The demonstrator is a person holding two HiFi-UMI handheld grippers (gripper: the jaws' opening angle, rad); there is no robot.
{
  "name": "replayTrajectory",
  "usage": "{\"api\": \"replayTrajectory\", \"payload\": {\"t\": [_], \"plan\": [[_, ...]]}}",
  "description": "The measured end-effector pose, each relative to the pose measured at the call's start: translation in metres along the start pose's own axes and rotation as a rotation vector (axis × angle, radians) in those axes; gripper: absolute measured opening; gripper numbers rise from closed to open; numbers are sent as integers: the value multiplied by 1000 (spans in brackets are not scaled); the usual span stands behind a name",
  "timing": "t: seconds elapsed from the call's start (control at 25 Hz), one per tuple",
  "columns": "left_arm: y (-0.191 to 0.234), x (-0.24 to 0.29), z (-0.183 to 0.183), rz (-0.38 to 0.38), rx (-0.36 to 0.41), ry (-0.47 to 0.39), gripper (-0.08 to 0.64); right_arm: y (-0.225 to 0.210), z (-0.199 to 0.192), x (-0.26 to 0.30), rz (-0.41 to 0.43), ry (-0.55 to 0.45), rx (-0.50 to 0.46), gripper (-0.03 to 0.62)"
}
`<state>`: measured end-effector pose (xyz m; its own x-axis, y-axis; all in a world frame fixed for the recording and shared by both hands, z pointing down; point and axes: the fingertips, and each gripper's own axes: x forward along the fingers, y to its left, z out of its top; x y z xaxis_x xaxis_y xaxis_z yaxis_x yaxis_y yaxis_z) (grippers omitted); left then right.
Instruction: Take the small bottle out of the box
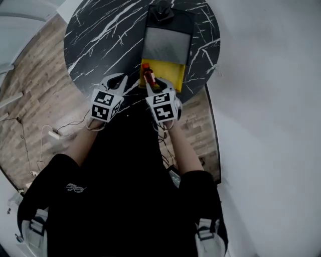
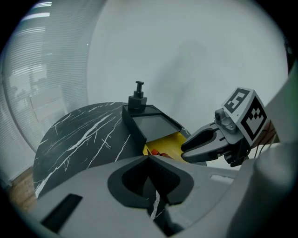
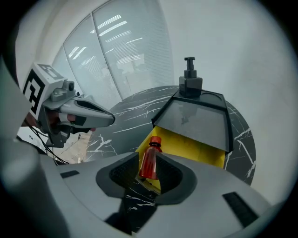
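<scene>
A small red bottle [image 1: 147,75] [image 3: 150,160] stands upright in the near left corner of the yellow box [image 1: 173,74] [image 3: 195,148], whose dark lid [image 1: 168,44] lies open behind it. My right gripper [image 1: 152,83] [image 3: 150,179] is at that corner, its jaws open on either side of the bottle's body with the bottle between their tips. My left gripper [image 1: 121,80] [image 2: 152,195] hovers over the black marble table [image 1: 100,40] just left of the box, shut and empty. In the left gripper view the right gripper [image 2: 185,149] reaches over the box [image 2: 171,141].
A black pump dispenser [image 1: 161,11] [image 3: 190,76] stands at the far end of the lid. The round table's near edge [image 1: 85,90] runs just under both grippers. Wooden floor with cables [image 1: 52,133] lies to the left, a white wall to the right.
</scene>
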<state>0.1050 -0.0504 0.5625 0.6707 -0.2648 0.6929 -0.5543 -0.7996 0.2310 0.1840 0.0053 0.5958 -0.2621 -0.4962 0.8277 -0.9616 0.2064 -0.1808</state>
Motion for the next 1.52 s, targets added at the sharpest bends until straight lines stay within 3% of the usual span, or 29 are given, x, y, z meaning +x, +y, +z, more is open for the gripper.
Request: {"api": "replayTrajectory", "payload": {"t": [0.64,0.88,1.36,1.52], "plan": [[22,-2,-29,11,-141,-30,-2,-8,-10,49,6,240,-51,197],[23,-3,-35,-24,-137,-26,-2,-16,-14,61,-36,298,-64,213],[42,-6,-41,-69,-130,-5,-2,-17,-24,74,-16,391,-1,235],[49,-7,-41,-100,-111,2,-2,-23,-30,78,-69,418,-7,225]]}}
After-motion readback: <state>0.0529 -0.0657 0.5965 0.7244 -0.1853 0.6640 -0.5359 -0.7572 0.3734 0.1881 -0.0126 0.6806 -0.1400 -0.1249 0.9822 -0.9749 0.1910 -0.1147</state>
